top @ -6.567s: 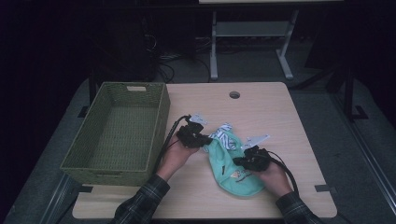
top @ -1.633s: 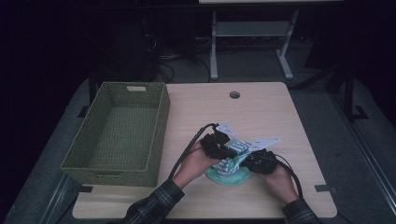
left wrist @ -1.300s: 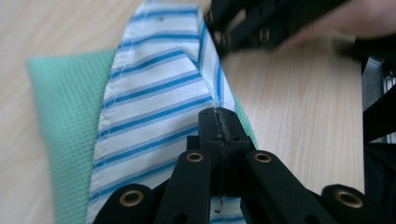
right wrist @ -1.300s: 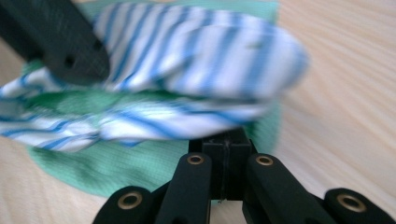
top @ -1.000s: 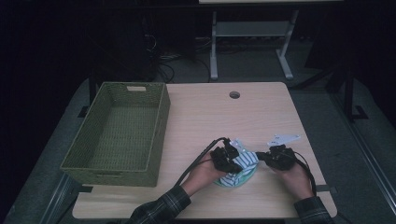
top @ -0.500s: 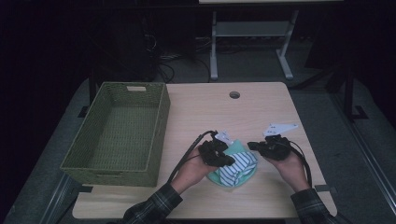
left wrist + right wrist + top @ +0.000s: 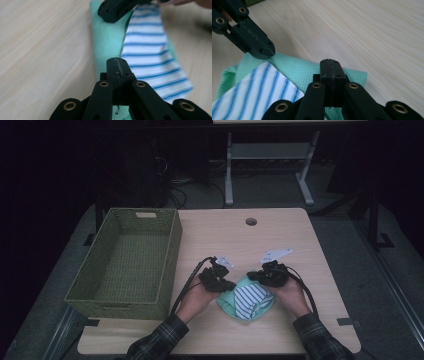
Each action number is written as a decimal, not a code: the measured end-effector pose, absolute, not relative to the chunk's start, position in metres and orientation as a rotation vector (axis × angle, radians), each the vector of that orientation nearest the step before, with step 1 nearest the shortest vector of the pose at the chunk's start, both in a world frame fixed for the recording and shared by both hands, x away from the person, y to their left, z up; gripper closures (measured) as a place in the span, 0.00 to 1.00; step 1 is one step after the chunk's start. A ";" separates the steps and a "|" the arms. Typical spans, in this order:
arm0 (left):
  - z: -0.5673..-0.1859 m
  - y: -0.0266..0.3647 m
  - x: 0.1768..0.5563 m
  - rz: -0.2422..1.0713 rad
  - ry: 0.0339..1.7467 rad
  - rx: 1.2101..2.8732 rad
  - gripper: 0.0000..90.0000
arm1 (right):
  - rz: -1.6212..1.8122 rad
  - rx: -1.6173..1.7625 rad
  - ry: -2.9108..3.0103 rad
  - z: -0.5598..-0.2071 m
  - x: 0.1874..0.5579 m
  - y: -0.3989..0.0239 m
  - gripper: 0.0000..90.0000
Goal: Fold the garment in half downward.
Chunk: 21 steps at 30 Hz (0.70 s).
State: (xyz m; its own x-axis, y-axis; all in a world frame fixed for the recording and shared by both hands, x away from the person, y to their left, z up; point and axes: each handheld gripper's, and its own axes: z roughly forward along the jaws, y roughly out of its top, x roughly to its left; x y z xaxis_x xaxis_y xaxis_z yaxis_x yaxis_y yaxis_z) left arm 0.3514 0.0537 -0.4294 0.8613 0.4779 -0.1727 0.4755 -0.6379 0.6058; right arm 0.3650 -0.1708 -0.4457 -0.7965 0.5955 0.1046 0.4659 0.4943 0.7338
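A person's two hands work a folded cloth bundle (image 7: 246,301) at the near middle of the tabletop (image 7: 280,240), each holding a black claw; the left claw (image 7: 224,285) stands at the bundle's left far edge and the right claw (image 7: 256,276) at its far right edge, both with jaws pressed together. In the left gripper view the closed tips (image 7: 117,65) sit over the seam where the green cloth (image 7: 106,42) meets the blue-striped white cloth (image 7: 150,50); whether a thread of fabric is caught between them cannot be told. In the right gripper view the shut tips (image 7: 331,65) hover at the green cloth's far corner, pinching nothing that can be seen.

Compared with the picture several seconds back, the green cloth, then spread wide across the tabletop between the hands, is now gathered into a compact packet with the striped piece folded on top; within the last second both hands have drawn slightly apart and away from it toward the far side; the right hand has let go of the fold.

That suggests the folding is done or nearly so, and the likely next step is lifting the packet toward the empty woven basket (image 7: 125,265) standing well apart at the left.
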 end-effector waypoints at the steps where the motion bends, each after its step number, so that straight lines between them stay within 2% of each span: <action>1: -0.434 0.053 0.352 0.003 0.694 2.370 1.00 | 1.177 0.922 2.577 -0.448 0.366 -0.170 1.00; 11: -0.449 0.050 0.355 0.037 0.699 2.458 1.00 | 1.064 0.945 2.622 -0.465 0.372 -0.163 1.00; 21: -0.429 0.062 0.342 0.026 0.671 2.415 1.00 | 1.133 0.972 2.571 -0.452 0.370 -0.182 1.00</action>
State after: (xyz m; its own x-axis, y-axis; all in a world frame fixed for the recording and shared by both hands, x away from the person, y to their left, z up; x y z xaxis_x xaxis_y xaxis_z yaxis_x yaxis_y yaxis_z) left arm 0.3418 0.0622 -0.4291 0.8703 0.4718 -0.1411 0.4597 -0.6756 0.5764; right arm 0.3696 -0.1818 -0.4522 -0.7734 0.6256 0.1023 0.4975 0.4991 0.7095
